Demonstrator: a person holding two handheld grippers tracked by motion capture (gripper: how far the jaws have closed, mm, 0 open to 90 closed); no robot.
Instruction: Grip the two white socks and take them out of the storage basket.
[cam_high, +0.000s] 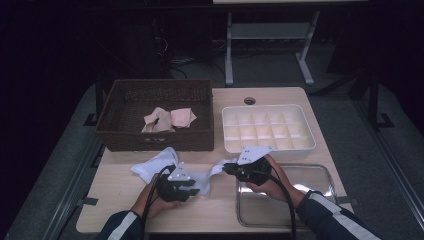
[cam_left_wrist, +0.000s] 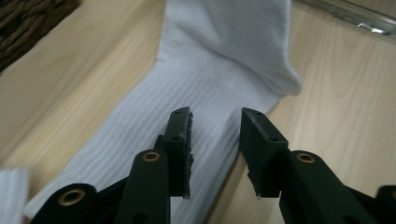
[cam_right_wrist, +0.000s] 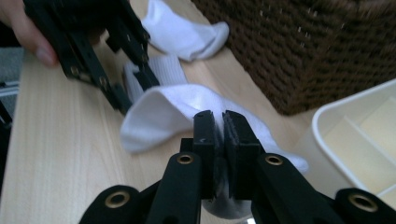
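Jaws of the right gripper (cam_right_wrist: 219, 116) are clamping shut on a fold of the white sock (cam_right_wrist: 173, 109), pinching the fabric between both pads and holding that end raised off the counter (cam_right_wrist: 56, 154). Jaws of the left gripper (cam_left_wrist: 215, 123) are standing apart over the ribbed part of the same sock (cam_left_wrist: 205, 93), one pad above the fabric and the other at its edge; neither pad is pressing on it.

In the high view the sock (cam_high: 207, 175) is lying near the counter's front edge, stretching between the left gripper (cam_high: 196, 190) at about 8 o'clock of it and the right gripper (cam_high: 226, 169) at 2 o'clock. A second white sock (cam_high: 152, 165) is resting just beside it at 10 o'clock, close to the front wall of the brown wicker basket (cam_high: 155, 137).

Pinkish socks (cam_high: 169, 119) are sitting inside the basket. A white compartment tray (cam_high: 270, 145) is standing at 3 o'clock of the basket. A clear shallow tray (cam_high: 320, 175) is lying at 6 o'clock of the white one, under the right hand (cam_high: 272, 182). The left hand (cam_high: 150, 202) is gripping its tool from below.
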